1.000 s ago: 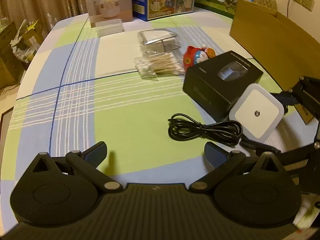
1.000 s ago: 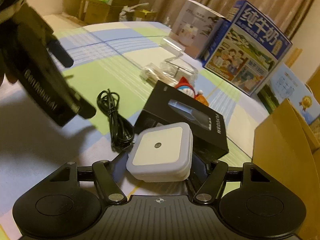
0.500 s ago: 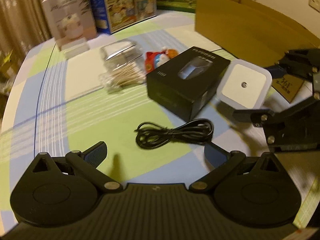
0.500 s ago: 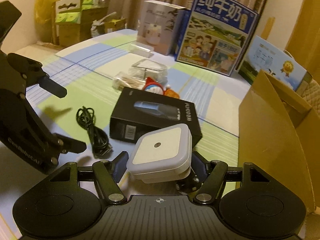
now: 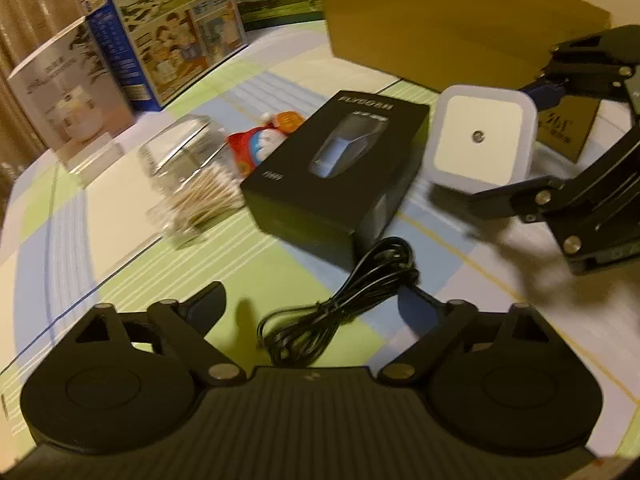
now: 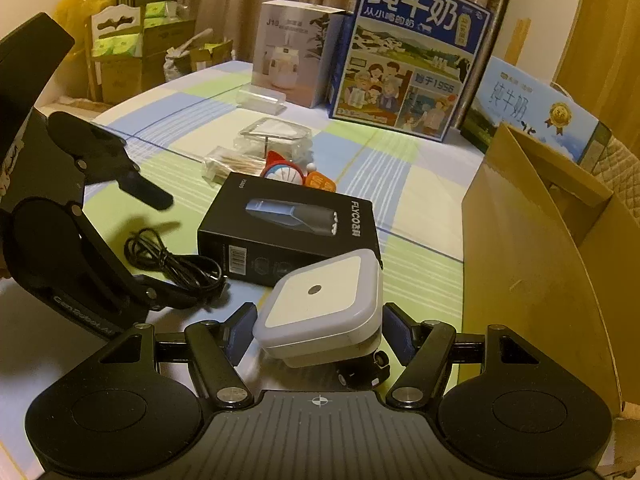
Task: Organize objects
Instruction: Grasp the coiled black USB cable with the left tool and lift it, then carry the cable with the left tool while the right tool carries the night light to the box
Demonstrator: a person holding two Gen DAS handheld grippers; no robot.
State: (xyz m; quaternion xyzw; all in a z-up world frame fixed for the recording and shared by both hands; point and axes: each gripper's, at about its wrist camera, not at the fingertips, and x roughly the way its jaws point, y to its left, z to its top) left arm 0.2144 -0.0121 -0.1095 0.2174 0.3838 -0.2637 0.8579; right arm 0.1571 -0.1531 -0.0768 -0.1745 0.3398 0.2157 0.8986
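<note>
Left gripper (image 5: pixel 310 304) has just begun closing, jaws apart around the cable (image 5: pixel 340 300), now at 6 o'clock. Right gripper (image 6: pixel 318 330) clamps night light (image 6: pixel 320 304); carton (image 6: pixel 532 264) at 3 o'clock.

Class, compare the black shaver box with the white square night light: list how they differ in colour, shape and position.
The black shaver box is dark and oblong; the white night light is pale and square with rounded corners. The box lies flat on the table; the light is tilted, held off it between the right tool's pads. The box shows a printed shaver; the light has one small central dot. Both are flat-faced.
</note>
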